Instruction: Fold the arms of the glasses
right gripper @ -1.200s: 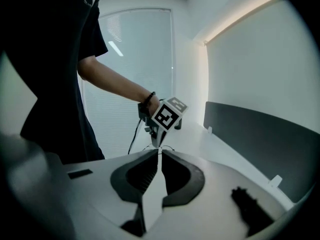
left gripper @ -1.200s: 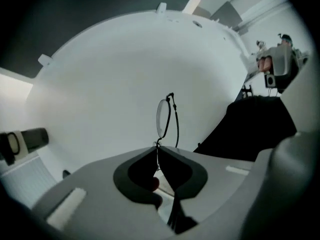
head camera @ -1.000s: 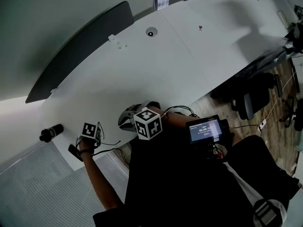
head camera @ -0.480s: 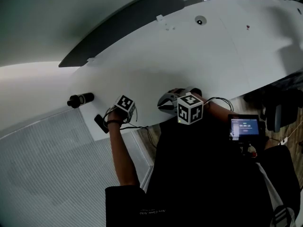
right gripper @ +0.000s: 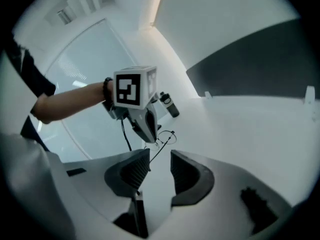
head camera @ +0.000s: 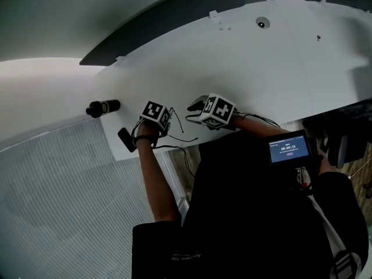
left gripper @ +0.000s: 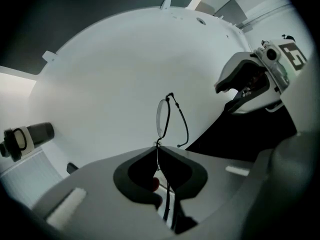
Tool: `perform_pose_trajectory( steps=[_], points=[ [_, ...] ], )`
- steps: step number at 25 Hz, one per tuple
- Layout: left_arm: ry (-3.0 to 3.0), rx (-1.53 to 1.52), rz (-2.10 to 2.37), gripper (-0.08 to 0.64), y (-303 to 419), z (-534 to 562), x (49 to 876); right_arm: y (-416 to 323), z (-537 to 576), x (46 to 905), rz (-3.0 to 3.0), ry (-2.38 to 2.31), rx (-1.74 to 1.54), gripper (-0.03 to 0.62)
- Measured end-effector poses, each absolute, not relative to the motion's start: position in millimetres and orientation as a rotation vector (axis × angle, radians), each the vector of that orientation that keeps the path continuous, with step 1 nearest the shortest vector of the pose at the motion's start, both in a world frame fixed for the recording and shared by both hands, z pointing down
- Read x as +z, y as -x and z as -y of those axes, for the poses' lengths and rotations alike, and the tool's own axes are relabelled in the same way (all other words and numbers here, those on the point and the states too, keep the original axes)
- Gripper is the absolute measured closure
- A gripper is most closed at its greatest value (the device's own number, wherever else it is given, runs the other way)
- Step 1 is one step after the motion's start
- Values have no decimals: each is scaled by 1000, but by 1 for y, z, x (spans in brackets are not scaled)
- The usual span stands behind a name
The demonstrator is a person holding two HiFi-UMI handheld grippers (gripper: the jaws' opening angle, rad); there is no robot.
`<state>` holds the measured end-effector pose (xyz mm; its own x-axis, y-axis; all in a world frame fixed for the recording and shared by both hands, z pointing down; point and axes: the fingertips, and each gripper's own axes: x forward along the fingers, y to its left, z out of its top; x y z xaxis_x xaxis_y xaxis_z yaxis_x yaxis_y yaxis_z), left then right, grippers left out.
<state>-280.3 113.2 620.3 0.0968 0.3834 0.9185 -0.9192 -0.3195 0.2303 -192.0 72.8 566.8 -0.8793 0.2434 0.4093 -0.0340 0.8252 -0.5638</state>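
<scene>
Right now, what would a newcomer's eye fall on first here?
The thin wire glasses held above the white table, pinched in the shut left gripper. Beside them is the right gripper: its jaws have just been opening, one glasses arm reaching loosely into their gap.

Both hands work at the near edge of the white table [head camera: 279,57]. The left gripper [left gripper: 159,153], on a bare forearm [head camera: 152,179] with a dark wristband [head camera: 141,142], points steeply down at the table, its jaws closed on the wire frame of the glasses [left gripper: 162,116]. The right gripper [right gripper: 156,171], further along the table edge, is aimed at its partner on a flatter line. Its jaws have just been opening and stand apart, one thin glasses arm reaching toward the gap with neither pad pressing on it.
</scene>
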Motion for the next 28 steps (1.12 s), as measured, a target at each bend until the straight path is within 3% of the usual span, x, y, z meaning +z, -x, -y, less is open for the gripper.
perform_pose_trajectory(
  steps=[6,16,28],
  points=[
    [-1265,1504,590,537,270,-112,612,212,-78,596,2349,221,1280,444],
    [-1300,1500,567,537,257,-108,606,222,-101,584,2323,456,1433,445],
    [-1258,1452,522,537,245,-123,604,176,-78,563,2318,578,1804,446]
  ],
)
